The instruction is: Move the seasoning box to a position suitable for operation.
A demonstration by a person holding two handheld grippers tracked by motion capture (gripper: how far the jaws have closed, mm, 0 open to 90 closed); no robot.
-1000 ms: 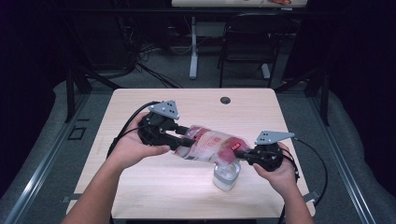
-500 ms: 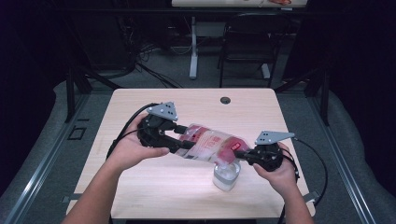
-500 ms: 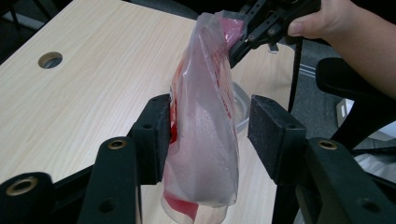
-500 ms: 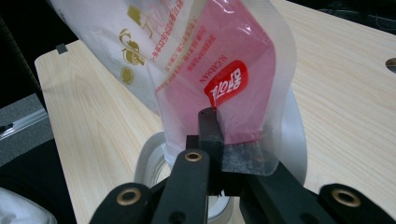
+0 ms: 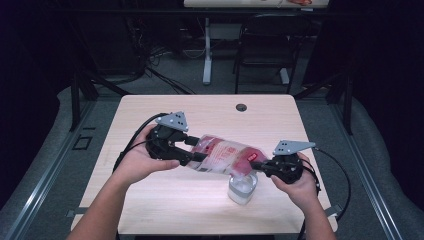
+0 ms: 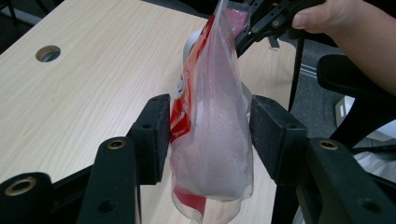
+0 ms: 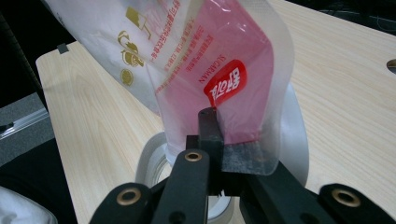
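Note:
A clear plastic bag (image 5: 225,156) with red print and white powder inside hangs tilted above the table (image 5: 165,200). My right gripper (image 5: 256,164) is shut on its lower red corner (image 7: 233,116), over a white round container (image 5: 242,189). My left gripper (image 5: 196,149) is at the bag's other end. Its jaws have just been opening and now stand open, with the powder-filled end of the bag (image 6: 212,126) between the pads (image 6: 156,135). In the left gripper view the right gripper (image 6: 252,28) pinches the far end. The container's rim (image 7: 149,158) lies below the right jaws.
A round cable hole (image 5: 241,107) sits near the table's far edge. Black cables (image 5: 135,140) trail from both grippers over the table's sides. A dark chair (image 5: 265,45) and a table leg stand on the floor beyond. Bare wood lies to the left and front.
The left gripper's jaws have widened away from the bag's end, which now hangs loose between them. The right gripper and the container have stayed put.

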